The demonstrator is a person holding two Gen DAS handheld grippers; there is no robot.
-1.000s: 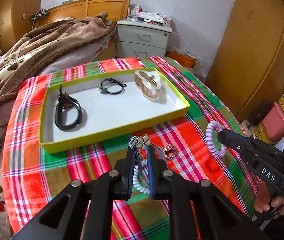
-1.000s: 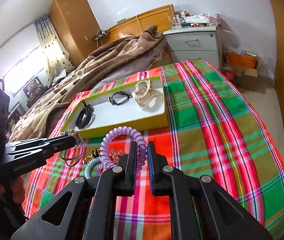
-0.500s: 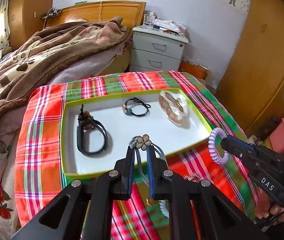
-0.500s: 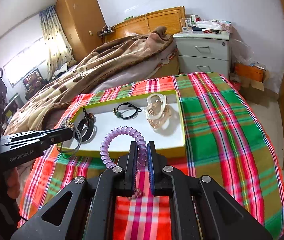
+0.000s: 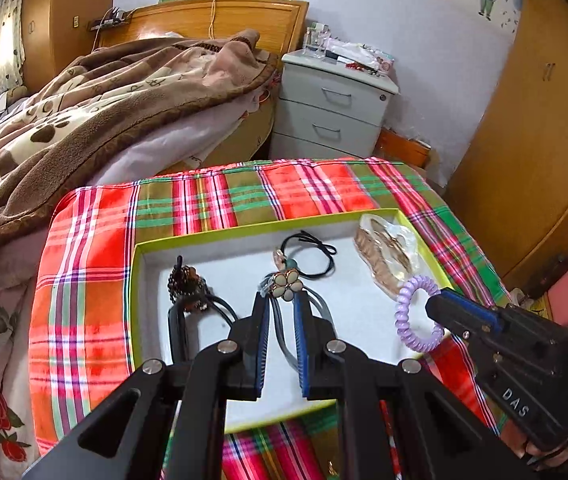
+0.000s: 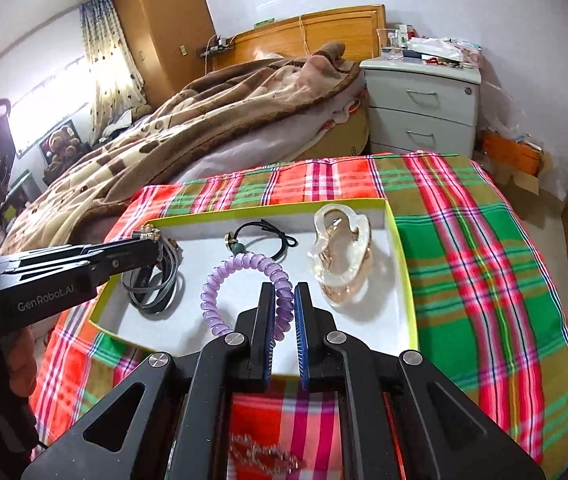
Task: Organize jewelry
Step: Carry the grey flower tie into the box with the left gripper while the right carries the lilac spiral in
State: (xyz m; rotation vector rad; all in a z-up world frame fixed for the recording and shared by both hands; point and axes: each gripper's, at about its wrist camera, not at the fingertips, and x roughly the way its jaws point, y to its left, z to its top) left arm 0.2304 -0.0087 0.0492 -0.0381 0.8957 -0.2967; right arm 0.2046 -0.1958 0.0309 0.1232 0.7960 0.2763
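Note:
A green-rimmed tray (image 5: 134,280) (image 6: 401,272) with a white floor lies on the plaid cloth. Over its left half, my left gripper (image 5: 282,300) (image 6: 156,240) is shut on a grey hair tie with a cream flower charm (image 5: 284,286); the loop hangs below the fingers. My right gripper (image 6: 284,292) (image 5: 439,304) is shut on a purple spiral hair tie (image 6: 244,276) (image 5: 415,312), above the tray's middle. Inside the tray lie a black band with a dark beaded charm (image 5: 186,288), a thin black hair tie (image 5: 309,256) (image 6: 262,236) and a clear hair claw (image 5: 385,256) (image 6: 341,256).
The plaid cloth (image 6: 483,280) covers a low table. A loose chain piece (image 6: 268,456) lies on it in front of the tray. A bed with a brown blanket (image 5: 84,120) is on the left, a grey nightstand (image 5: 331,108) behind, and a wooden wardrobe (image 5: 531,120) at right.
Both grippers have moved forward from over the cloth to over the tray, each still carrying its hair tie. The tray's contents have not shifted.

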